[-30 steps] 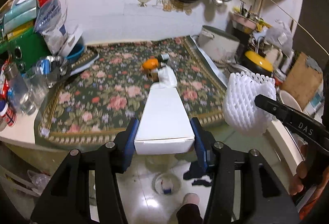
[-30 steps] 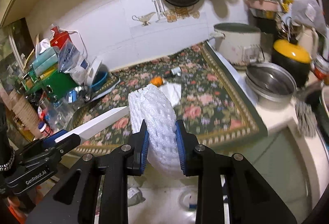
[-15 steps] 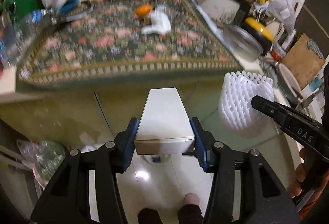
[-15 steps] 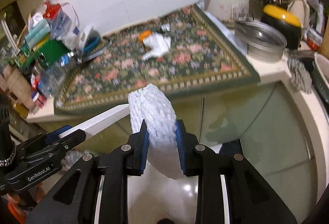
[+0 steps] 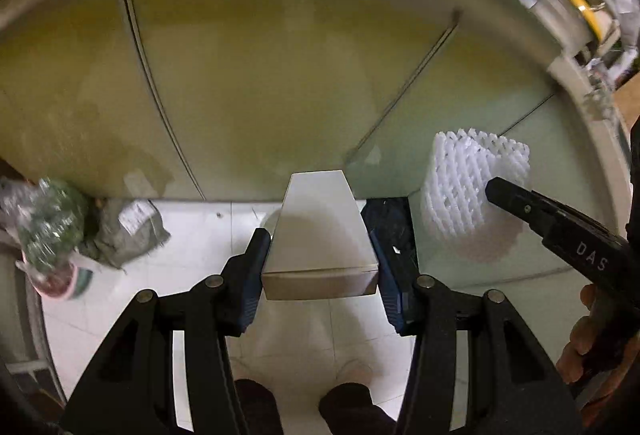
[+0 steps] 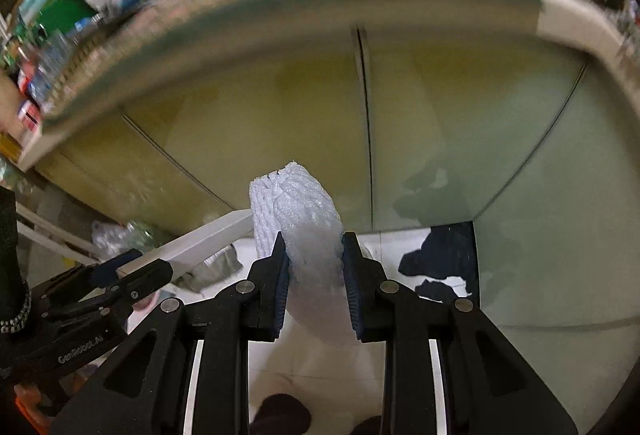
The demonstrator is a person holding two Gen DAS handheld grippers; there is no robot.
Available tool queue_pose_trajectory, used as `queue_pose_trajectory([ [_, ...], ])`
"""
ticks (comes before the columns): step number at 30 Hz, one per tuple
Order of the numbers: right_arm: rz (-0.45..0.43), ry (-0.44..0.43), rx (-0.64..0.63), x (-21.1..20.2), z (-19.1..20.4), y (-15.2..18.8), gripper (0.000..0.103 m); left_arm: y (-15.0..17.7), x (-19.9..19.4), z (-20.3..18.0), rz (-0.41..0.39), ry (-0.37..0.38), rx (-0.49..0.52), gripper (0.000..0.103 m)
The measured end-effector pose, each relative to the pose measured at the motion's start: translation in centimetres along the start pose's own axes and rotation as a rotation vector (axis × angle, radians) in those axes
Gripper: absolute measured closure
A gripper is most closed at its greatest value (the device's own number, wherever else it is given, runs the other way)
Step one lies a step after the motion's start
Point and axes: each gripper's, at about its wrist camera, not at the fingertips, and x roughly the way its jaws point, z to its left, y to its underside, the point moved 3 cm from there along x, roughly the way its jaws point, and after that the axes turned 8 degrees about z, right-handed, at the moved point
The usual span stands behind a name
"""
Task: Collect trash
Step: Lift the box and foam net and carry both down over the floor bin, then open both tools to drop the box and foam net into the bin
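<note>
My left gripper [image 5: 320, 239] is shut on a long white cardboard box [image 5: 320, 231], which sticks out forward and down toward the floor. To its right a white foam fruit net [image 5: 472, 187] is held in my right gripper [image 6: 314, 239], whose blue pads pinch the white foam net [image 6: 300, 219] flat at its lower end. In the right wrist view the white box [image 6: 208, 239] and the left gripper [image 6: 132, 271] show at the lower left. Both grippers hang low in front of the yellow-green cabinet doors [image 5: 280, 83], pointing steeply down at the white tiled floor [image 5: 192, 231].
A grey bag [image 5: 128, 231] and a clear bag of green stuff [image 5: 44, 219] lie on the floor at the left by a pink bowl [image 5: 56, 283]. A dark cloth [image 6: 444, 259] lies on the floor at the right. The cluttered counter edge [image 6: 120, 35] is above. Dark feet [image 5: 348, 403] stand below.
Both grippers have dropped from counter height to well below the counter edge and tipped further down; the flowered mat and its litter have left the view. Box and foam net stay gripped.
</note>
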Motion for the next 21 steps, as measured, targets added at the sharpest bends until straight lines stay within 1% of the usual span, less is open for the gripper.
queue_pose_trajectory([
  [5, 0.034, -0.011, 0.001, 6.1, -2.2, 1.5, 0.08, 1.2, 7.4, 1.2, 0.045, -0.016, -0.013, 0.053],
  [6, 0.041, -0.016, 0.003, 7.3, -2.6, 1.7, 0.08, 1.2, 8.3, 1.6, 0.052, -0.016, -0.016, 0.053],
  [8, 0.054, -0.019, 0.006, 9.7, -3.2, 1.9, 0.08, 1.4, 11.4, 2.6, 0.071, -0.009, -0.032, 0.053],
  [13, 0.071, -0.03, 0.007, 14.9, -3.9, 2.2, 0.08, 0.9, 17.2, 4.5, 0.093, 0.021, -0.072, 0.053],
  [17, 0.069, -0.042, -0.008, 17.3, -3.7, 1.8, 0.079, 0.2, 20.2, 4.7, 0.088, 0.035, -0.059, 0.053],
  [18, 0.065, -0.047, -0.012, 17.8, -3.9, 1.8, 0.078, 0.1, 20.6, 4.4, 0.084, 0.042, -0.054, 0.053],
  [19, 0.064, -0.05, -0.016, 18.0, -3.8, 1.6, 0.075, -0.1, 21.1, 4.3, 0.074, 0.054, -0.046, 0.053],
  [21, 0.062, -0.039, -0.026, 18.8, -3.8, 1.4, 0.074, -0.4, 21.4, 4.1, 0.058, 0.053, -0.032, 0.053],
])
